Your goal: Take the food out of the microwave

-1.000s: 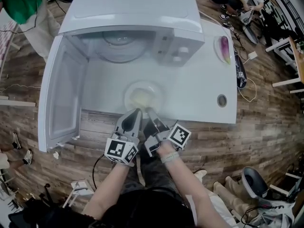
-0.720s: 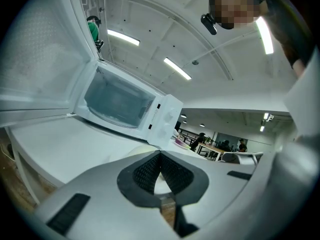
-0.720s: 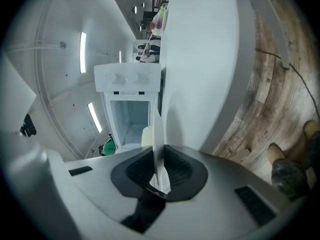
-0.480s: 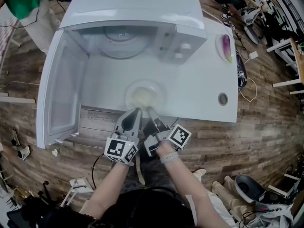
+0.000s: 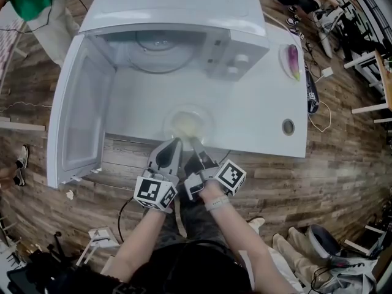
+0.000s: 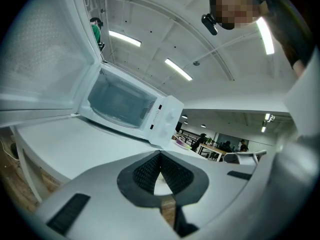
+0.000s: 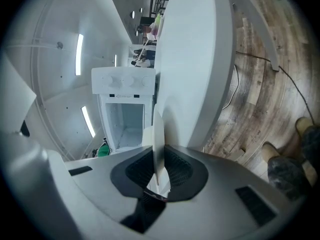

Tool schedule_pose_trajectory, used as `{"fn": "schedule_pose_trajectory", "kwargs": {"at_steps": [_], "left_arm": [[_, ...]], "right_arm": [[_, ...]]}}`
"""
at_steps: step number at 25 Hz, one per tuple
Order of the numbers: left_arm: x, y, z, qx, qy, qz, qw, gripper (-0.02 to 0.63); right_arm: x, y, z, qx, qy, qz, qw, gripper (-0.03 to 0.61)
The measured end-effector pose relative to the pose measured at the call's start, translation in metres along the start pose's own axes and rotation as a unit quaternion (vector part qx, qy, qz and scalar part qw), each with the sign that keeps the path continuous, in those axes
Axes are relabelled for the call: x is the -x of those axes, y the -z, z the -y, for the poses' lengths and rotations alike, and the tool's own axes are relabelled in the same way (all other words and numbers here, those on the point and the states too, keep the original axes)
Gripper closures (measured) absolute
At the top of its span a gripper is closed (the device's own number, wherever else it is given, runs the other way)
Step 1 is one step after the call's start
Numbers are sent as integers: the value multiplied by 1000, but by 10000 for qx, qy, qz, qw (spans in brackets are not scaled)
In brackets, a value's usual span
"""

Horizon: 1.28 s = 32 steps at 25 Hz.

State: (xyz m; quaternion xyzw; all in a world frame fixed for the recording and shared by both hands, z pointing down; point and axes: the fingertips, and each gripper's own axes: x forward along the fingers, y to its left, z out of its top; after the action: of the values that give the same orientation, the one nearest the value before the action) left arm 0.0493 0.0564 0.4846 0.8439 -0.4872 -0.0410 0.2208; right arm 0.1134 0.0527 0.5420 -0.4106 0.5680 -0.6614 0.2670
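Observation:
A pale plate of yellowish food (image 5: 188,125) rests on the white table (image 5: 257,115), close to its front edge and before the open microwave (image 5: 171,17). My right gripper (image 5: 193,142) reaches the plate's near rim. In the right gripper view the plate's thin rim (image 7: 157,134) stands edge-on between the pads, and the right gripper (image 7: 158,159) is shut on it. My left gripper (image 5: 177,142) sits just left of it at the same rim. In the left gripper view the left gripper (image 6: 160,155) has its tips together, and the plate does not show there.
The microwave door (image 5: 79,115) hangs open to the left, past the table's front edge. The glass turntable (image 5: 162,41) lies bare inside. A second plate with a purple item (image 5: 290,62) sits at the table's right end, near a round hole (image 5: 288,127). Wooden floor surrounds the table.
Both grippers and the plate stay where they were. Only the head view shifts slightly.

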Motion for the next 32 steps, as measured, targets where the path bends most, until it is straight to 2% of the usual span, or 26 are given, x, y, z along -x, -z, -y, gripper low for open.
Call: {"fn": "schedule_pose_trajectory", "kwargs": {"at_steps": [17, 32], "left_arm": [[4, -1, -5, 33, -111, 48, 9999, 604], [6, -5, -3, 70, -138, 129, 9998, 604]], "right_arm": [[-1, 5, 1, 58, 301, -151, 9994, 522], [1, 13, -1, 311, 709, -424, 9961, 439]]}}
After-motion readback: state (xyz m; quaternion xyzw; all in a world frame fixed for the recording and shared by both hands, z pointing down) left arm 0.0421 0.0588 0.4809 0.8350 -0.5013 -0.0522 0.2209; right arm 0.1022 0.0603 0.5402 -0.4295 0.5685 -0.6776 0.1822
